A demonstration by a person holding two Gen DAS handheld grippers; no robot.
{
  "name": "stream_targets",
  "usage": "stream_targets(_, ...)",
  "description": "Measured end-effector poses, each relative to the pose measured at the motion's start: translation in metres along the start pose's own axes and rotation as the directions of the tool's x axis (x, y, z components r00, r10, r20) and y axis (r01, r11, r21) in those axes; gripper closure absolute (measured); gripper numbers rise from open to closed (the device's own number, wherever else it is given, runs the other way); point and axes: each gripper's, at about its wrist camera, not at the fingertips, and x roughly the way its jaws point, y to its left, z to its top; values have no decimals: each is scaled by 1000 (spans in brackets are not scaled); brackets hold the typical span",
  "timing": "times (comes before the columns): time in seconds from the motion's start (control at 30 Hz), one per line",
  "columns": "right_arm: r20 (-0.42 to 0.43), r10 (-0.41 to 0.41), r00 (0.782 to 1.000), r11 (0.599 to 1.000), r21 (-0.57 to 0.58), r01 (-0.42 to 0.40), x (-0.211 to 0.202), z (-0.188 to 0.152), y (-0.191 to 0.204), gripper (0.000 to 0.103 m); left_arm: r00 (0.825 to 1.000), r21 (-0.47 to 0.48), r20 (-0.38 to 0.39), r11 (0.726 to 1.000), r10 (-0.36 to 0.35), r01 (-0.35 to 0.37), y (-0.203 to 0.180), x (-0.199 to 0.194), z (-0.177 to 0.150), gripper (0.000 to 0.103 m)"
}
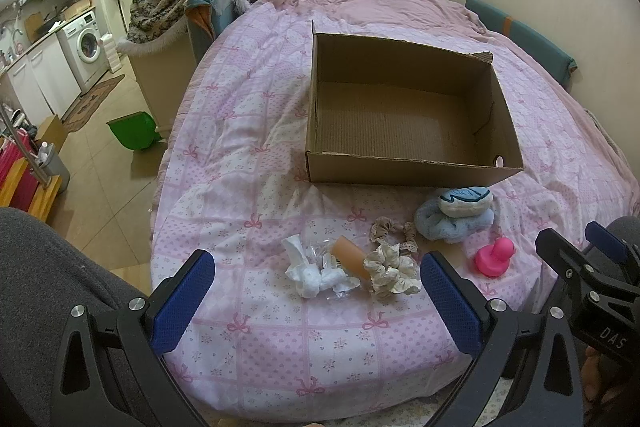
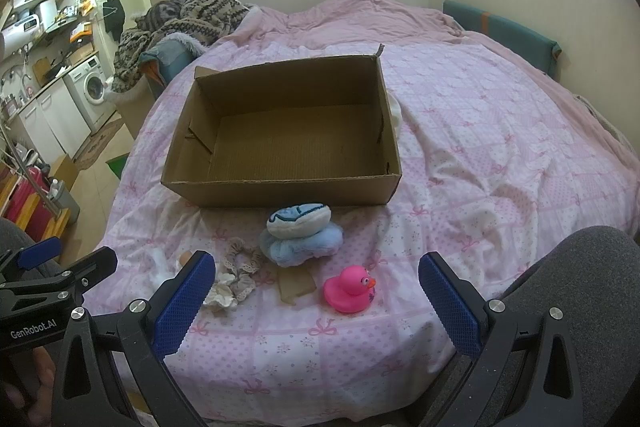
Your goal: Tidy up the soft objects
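Both the left gripper [image 1: 316, 303] and the right gripper [image 2: 318, 303] hover with jaws spread wide, holding nothing. Just beyond the left jaws lie a crumpled tissue [image 1: 308, 269], a cream scrunchie [image 1: 390, 269] and a peach tube [image 1: 352, 259]. Ahead of the right jaws sits a pink duck [image 2: 350, 289]; farther off, blue plush pieces [image 2: 300, 233] lie before the empty cardboard box [image 2: 280, 183] on the bed [image 2: 500, 155].

We see black gripper [image 1: 316, 291] frames with silver screws, blue textured finger pads [image 1: 182, 307], white "GenRobot.AI" lettering, and grey trousers [image 1: 44, 287].
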Motion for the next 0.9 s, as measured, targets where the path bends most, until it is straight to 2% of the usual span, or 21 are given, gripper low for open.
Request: stream_targets(0.9,-2,2,1000,1000,3,-2,1,0,-1,0,1000,1,0,1000,2,-2,0,0,0,0)
